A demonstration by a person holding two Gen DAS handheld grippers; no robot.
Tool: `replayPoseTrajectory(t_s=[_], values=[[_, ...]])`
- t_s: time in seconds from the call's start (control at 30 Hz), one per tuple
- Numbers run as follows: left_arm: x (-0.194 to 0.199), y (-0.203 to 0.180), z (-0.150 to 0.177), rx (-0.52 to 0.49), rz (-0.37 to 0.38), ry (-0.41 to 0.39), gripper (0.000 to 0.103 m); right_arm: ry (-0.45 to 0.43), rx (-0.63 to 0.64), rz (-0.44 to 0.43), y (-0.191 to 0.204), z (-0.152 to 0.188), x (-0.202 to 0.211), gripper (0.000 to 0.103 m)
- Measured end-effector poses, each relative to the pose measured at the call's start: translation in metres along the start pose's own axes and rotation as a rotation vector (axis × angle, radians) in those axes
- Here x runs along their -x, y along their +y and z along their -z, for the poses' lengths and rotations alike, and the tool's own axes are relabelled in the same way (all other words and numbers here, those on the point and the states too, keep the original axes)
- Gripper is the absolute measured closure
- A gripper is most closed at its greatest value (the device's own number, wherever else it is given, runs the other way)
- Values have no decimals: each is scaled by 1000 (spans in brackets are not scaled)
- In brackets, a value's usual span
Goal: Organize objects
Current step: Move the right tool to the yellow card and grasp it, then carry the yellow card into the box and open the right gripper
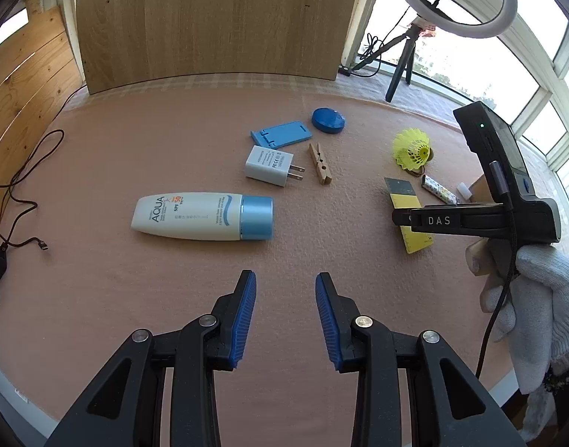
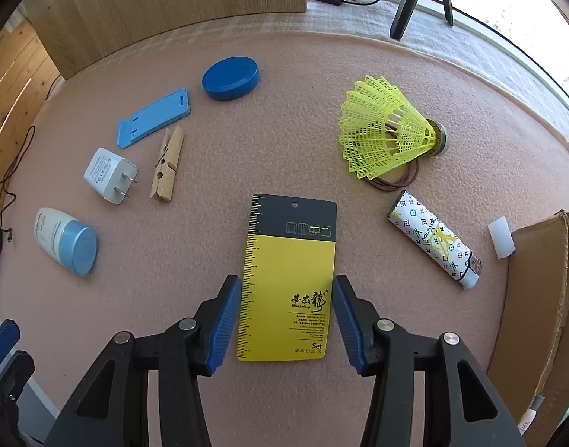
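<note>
My right gripper (image 2: pixel 286 309) straddles the yellow-and-black card (image 2: pixel 287 279), which lies flat on the pink felt mat (image 2: pixel 284 111). The jaws stand either side of its long edges, pads right at the edges; whether they press yet I cannot tell. My left gripper (image 1: pixel 285 320) hangs part-open over bare mat, holding nothing, sunscreen tube (image 1: pixel 202 216) ahead of it.

Judgement: card is thin, light, stiff across but likely to bow under squeeze. No thickness to catch from above. Best hold: edge to edge at the lower yellow half, gentle closing. The cardboard box (image 2: pixel 537 298) at right looks the likely destination.
</note>
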State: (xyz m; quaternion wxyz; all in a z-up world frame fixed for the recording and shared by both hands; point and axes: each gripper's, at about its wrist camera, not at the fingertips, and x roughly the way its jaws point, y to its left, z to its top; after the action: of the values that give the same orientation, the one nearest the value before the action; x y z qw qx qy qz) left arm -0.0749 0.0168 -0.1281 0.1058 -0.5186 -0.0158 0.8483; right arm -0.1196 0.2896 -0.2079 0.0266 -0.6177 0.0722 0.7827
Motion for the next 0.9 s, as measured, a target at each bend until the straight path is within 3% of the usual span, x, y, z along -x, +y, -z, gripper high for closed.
replayPoseTrajectory(t_s=[0.33, 0.9], values=[[-7, -29, -2, -38, 18, 6, 67, -106, -42, -33, -26, 40, 61, 57], [-22, -93, -9, -122, 62, 16, 67, -205, -164, 107, -147, 85, 113, 57]])
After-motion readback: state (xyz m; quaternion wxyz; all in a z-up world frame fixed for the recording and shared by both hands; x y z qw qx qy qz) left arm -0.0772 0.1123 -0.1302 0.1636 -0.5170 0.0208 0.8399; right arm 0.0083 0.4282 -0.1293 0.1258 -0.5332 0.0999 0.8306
